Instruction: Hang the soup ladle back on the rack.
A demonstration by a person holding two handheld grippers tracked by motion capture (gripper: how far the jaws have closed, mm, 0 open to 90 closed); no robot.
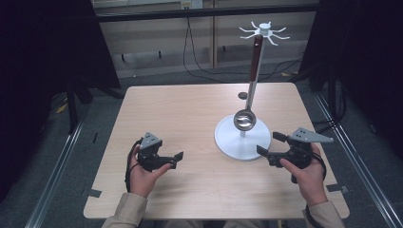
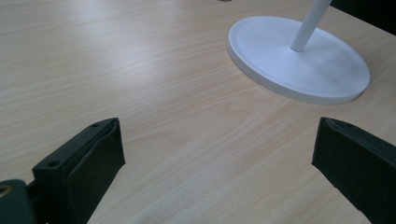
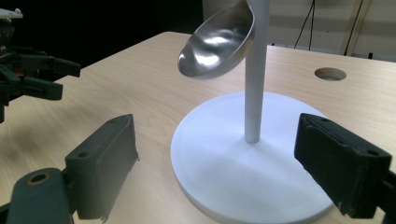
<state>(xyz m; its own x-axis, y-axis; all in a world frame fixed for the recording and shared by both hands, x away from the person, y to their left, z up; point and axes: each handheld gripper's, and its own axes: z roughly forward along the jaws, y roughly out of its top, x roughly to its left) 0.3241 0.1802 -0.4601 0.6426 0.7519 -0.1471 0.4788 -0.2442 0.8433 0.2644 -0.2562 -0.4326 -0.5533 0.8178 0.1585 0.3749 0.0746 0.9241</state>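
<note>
My right gripper has its jaws spread wide with nothing clamped between them; the pads stand apart on either side of the white stand, whose round base lies on the table just ahead of the jaw tips, its pole rising between the two jaws as I look along them. The ladle hangs from the hooked top of that stand, handle up along the pole, its steel bowl above and ahead of my right jaws, tilted and clear of them. My left gripper is also open, both pads over bare wood, gripping nothing; the stand's base sits well ahead of its jaws, toward the farther pad, apart from it.
</note>
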